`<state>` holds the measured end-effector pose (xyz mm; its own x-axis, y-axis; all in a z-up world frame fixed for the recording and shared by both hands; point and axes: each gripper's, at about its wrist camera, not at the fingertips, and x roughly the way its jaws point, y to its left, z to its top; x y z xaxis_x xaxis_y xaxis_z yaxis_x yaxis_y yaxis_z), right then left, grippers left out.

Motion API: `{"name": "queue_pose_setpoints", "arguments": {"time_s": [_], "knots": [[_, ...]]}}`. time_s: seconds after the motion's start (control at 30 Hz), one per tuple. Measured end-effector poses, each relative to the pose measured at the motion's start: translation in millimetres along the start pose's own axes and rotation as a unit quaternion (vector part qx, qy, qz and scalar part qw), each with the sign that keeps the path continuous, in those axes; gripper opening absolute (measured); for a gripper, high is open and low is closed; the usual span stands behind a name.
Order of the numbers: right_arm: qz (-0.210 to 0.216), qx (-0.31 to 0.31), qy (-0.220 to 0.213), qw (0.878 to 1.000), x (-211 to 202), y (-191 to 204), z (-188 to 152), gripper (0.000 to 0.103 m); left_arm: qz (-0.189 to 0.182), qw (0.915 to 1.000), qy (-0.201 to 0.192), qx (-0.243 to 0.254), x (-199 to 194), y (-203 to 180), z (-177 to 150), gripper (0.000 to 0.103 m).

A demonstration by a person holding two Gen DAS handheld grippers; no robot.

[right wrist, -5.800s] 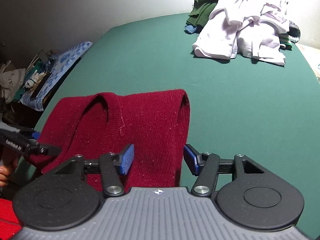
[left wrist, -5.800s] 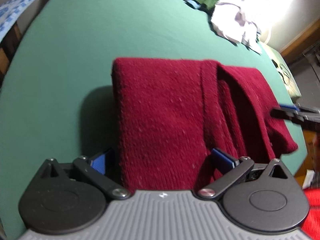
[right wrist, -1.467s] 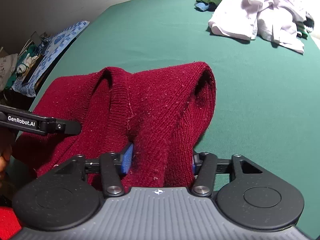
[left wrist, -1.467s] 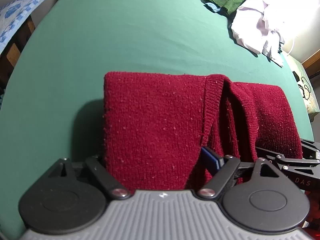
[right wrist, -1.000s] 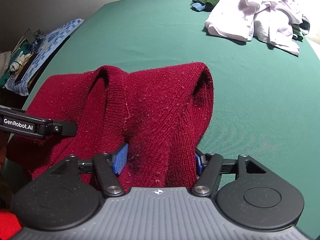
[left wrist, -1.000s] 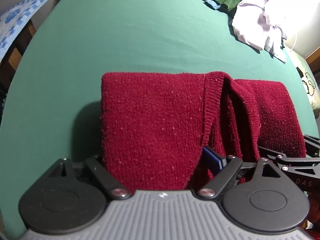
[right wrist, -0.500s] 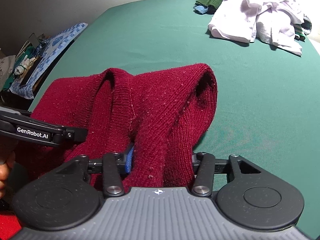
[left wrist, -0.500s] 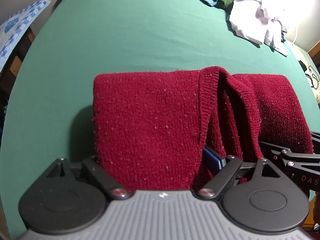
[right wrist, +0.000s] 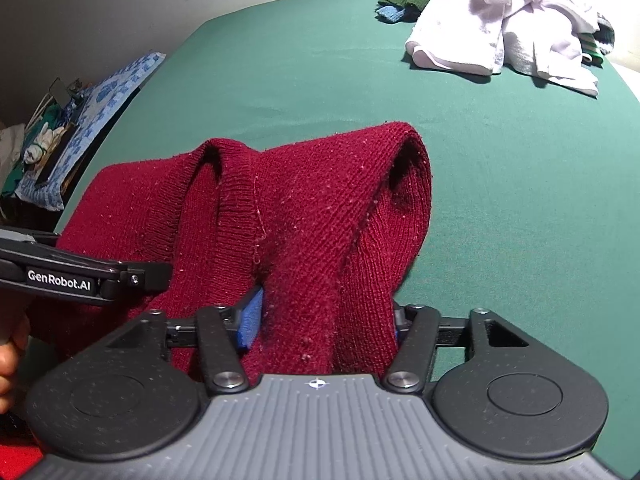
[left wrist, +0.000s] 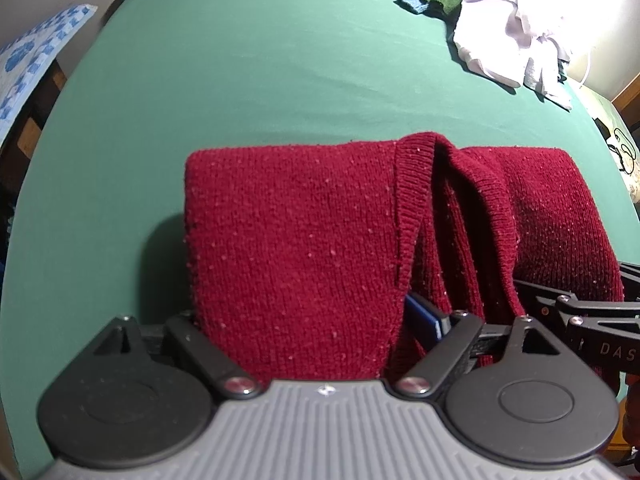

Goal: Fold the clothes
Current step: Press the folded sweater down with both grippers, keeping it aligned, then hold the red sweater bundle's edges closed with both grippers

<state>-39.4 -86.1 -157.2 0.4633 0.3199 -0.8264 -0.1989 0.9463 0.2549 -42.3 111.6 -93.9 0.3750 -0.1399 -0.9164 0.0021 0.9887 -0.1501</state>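
Green table [left wrist: 260,80] ahead: both your left gripper [left wrist: 304,320] and right gripper [right wrist: 326,316] clamp the maroon sweater [left wrist: 300,232]; lower evenly, edges aligned.

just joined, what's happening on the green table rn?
A person is folding a red sweater with two handheld grippers. The left gripper and the right gripper each have a bunch of the sweater's near edge between their fingers; the right one's have just been opening slightly. The far part of the sweater lies on the green table. A pile of white and green clothes waits at the far corner.
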Motion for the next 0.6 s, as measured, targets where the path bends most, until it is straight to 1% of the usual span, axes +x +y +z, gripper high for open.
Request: {"name": "queue_pose_setpoints", "arguments": {"time_s": [0.1, 0.23, 0.47, 0.6], "knots": [[-0.009, 0.002, -0.009, 1.000, -1, 4, -3, 0.054, 0.000, 1.0000, 0.000, 0.009, -1, 0, 0, 0.085], [-0.032, 0.001, -0.028, 0.999, -2, 12, -8, 0.051, -0.006, 0.9999, -0.003, 0.015, -1, 2, -1, 0.083], [-0.058, 0.010, -0.053, 0.997, -1, 17, -15, 0.052, -0.016, 0.9996, -0.007, 0.023, -3, 4, -2, 0.080], [-0.064, 0.002, -0.055, 0.996, -1, 20, -15, 0.053, -0.020, 0.9994, -0.010, 0.027, -4, 5, -3, 0.079]]}}
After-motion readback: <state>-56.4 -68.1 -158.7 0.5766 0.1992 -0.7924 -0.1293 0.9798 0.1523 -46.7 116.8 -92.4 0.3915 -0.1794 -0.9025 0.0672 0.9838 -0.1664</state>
